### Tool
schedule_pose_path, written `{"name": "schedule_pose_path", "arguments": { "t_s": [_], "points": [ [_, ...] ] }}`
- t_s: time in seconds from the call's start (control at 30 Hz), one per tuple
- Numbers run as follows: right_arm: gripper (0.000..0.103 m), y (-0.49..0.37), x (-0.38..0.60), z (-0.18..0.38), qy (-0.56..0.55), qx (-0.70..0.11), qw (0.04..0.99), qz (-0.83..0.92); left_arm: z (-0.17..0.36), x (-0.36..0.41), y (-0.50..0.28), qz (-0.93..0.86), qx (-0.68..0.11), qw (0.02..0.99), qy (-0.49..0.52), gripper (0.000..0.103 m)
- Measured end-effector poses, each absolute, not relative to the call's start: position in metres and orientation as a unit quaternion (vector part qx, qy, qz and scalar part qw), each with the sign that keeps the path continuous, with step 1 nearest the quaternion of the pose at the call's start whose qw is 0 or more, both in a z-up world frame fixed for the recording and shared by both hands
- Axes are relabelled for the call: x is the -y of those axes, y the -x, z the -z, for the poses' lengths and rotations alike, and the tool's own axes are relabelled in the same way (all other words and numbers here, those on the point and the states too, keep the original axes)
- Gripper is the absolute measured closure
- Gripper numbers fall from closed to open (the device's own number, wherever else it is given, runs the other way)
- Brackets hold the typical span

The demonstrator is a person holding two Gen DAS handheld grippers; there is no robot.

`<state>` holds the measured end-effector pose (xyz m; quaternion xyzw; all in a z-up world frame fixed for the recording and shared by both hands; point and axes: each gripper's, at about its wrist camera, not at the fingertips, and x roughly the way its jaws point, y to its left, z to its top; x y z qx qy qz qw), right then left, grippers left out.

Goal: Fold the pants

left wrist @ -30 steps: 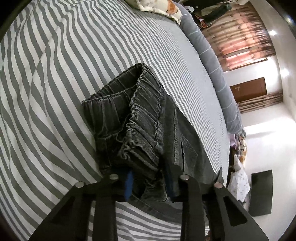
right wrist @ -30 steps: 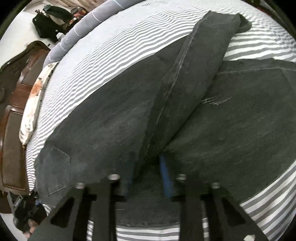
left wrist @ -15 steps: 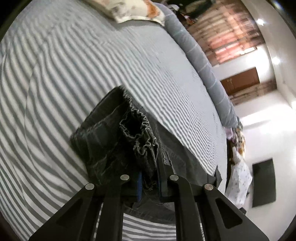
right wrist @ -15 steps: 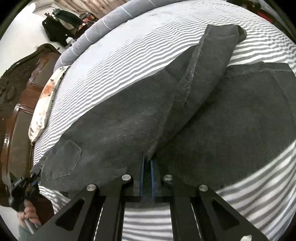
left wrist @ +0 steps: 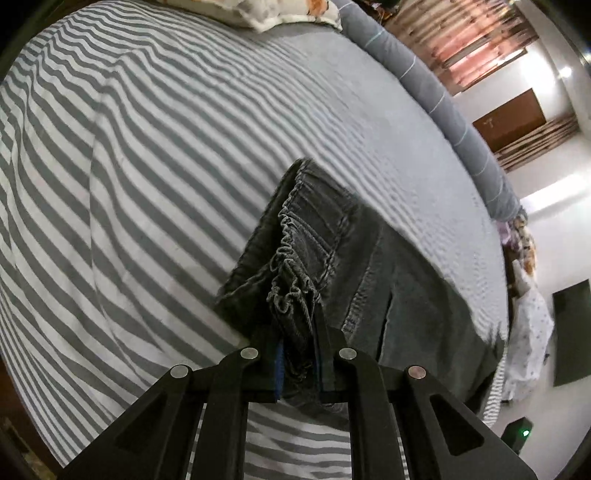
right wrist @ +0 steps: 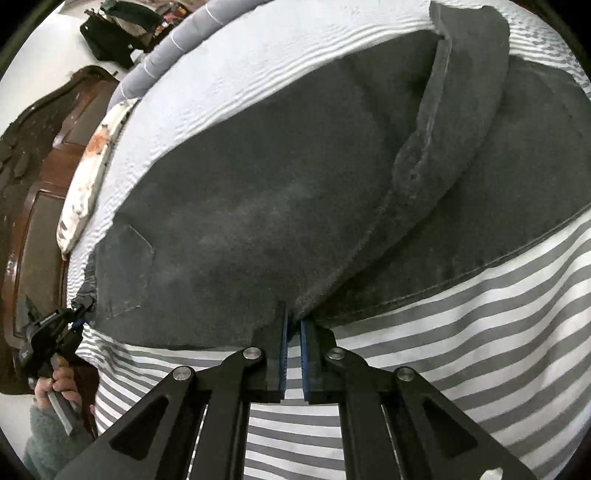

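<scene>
Dark grey denim pants [left wrist: 332, 254] lie on the striped bed. In the left wrist view my left gripper [left wrist: 298, 332] is shut on the gathered elastic waistband [left wrist: 291, 280]. In the right wrist view the pants [right wrist: 277, 192] spread wide, with a back pocket [right wrist: 123, 273] at the left and one leg folded over the other [right wrist: 443, 122]. My right gripper [right wrist: 292, 321] is shut on the near edge of the pants at the crotch seam. The left gripper and the hand holding it show at the far left of the right wrist view [right wrist: 51, 332].
The grey-and-white striped bedsheet [left wrist: 129, 184] covers the bed. A grey bolster [left wrist: 443, 96] lies along the far edge and a patterned pillow [left wrist: 280, 11] at the top. A dark wooden headboard [right wrist: 33, 155] stands left in the right wrist view.
Both grippers closed on the pants: the left on the waistband, the right on the near edge. Both have since pulled back toward me, drawing the pants flatter.
</scene>
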<state>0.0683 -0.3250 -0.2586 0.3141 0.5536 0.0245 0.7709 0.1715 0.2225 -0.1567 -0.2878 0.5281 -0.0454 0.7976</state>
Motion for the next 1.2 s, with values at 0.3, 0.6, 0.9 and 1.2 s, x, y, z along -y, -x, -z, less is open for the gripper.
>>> {"name": "schedule_pose_path", "arguments": {
  "t_s": [0.3, 0.6, 0.9, 1.2],
  "points": [
    [0.080, -0.073, 0.323, 0.272, -0.310, -0.567, 0.763, -0.025, 0.155, -0.213, -0.170, 0.035, -0.532, 0.806, 0.257, 0.086],
    [0.063, -0.062, 0.351, 0.261, -0.331, -0.547, 0.768, -0.029, 0.119, -0.192, -0.142, 0.014, -0.493, 0.848, 0.194, 0.076],
    [0.063, -0.044, 0.403, 0.252, -0.385, -0.520, 0.763, -0.002, 0.076, -0.110, -0.106, 0.137, -0.462, 0.868, 0.122, 0.070],
    [0.063, -0.043, 0.431, 0.229, -0.384, -0.502, 0.775, -0.003, 0.090, 0.033, -0.082, 0.279, -0.474, 0.834, 0.044, 0.066]
  ]
}}
